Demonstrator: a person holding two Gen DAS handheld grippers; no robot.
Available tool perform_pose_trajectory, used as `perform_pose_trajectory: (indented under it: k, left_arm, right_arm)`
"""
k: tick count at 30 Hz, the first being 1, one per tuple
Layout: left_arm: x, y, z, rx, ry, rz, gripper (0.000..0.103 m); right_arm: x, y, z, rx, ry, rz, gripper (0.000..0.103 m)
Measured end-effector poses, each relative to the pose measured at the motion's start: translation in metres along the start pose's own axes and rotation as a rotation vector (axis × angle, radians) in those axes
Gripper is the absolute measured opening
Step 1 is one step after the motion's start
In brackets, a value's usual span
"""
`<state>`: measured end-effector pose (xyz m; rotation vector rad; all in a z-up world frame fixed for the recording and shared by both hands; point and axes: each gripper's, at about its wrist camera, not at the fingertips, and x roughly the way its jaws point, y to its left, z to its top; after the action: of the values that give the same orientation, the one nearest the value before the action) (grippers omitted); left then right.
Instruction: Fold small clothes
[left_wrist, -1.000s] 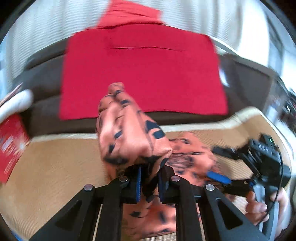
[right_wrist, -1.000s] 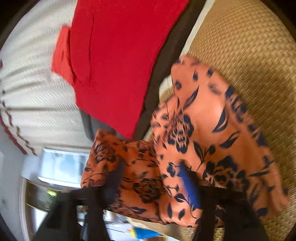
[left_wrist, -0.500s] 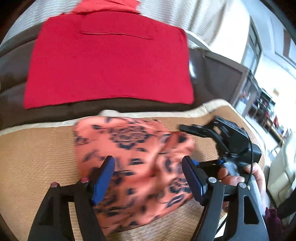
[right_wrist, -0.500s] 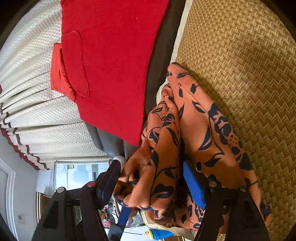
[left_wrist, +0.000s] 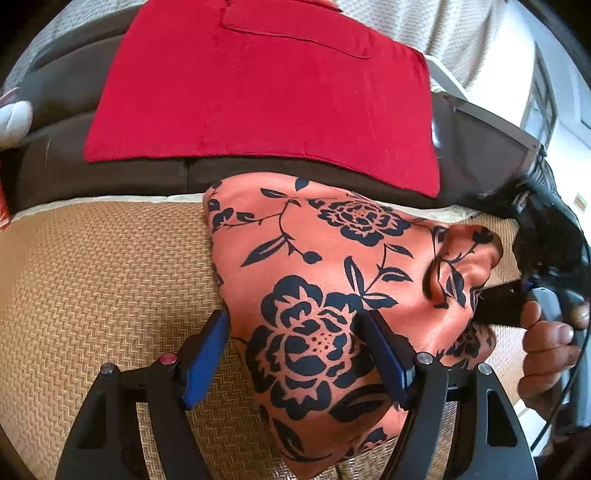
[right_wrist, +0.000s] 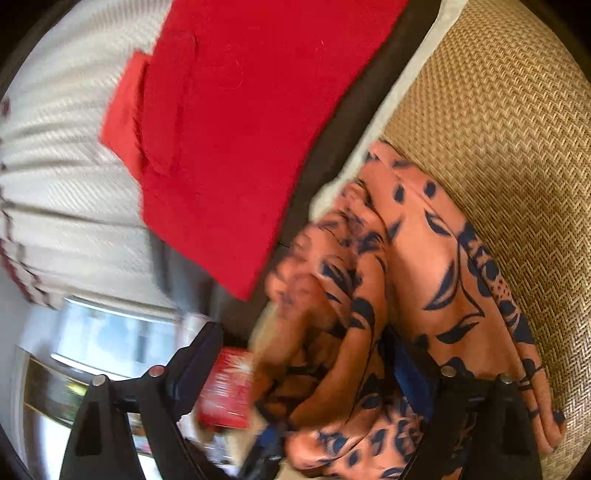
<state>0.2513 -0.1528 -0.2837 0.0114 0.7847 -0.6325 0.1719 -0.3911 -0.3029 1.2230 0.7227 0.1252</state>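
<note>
An orange garment with a dark blue flower print (left_wrist: 332, 280) lies on a woven tan mat (left_wrist: 103, 280). My left gripper (left_wrist: 299, 354) is open, its blue pads (left_wrist: 207, 354) wide apart over the garment's near part. My right gripper (right_wrist: 295, 373) is open in its own blurred view, with bunched folds of the same garment (right_wrist: 436, 280) lying between and over its fingers. From the left wrist view the right gripper's body (left_wrist: 543, 236) sits at the garment's right edge, held by a hand (left_wrist: 546, 343).
A red cloth (left_wrist: 266, 92) is draped over a dark brown sofa back (left_wrist: 55, 92) behind the mat. White curtains (right_wrist: 55, 177) hang behind. A red box (right_wrist: 225, 391) and a window (right_wrist: 110, 343) show past the right gripper. A white soft object (left_wrist: 13, 118) sits far left.
My left gripper has opened and let go of the garment, which now lies spread on the mat. My right gripper has opened too, and the garment has slumped across it.
</note>
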Motion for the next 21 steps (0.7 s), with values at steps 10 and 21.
perform_pose_trajectory:
  k: [10, 21]
  left_arm:
    - [-0.022, 0.045, 0.011, -0.154, -0.078, -0.117, 0.076]
    - [0.008, 0.005, 0.002, 0.043, 0.01, 0.024, 0.076]
  right_arm:
    - [-0.036, 0.094, -0.065, -0.537, -0.299, -0.284, 0.021]
    - [-0.056, 0.016, -0.041, -0.118, -0.114, -0.412, 0.069]
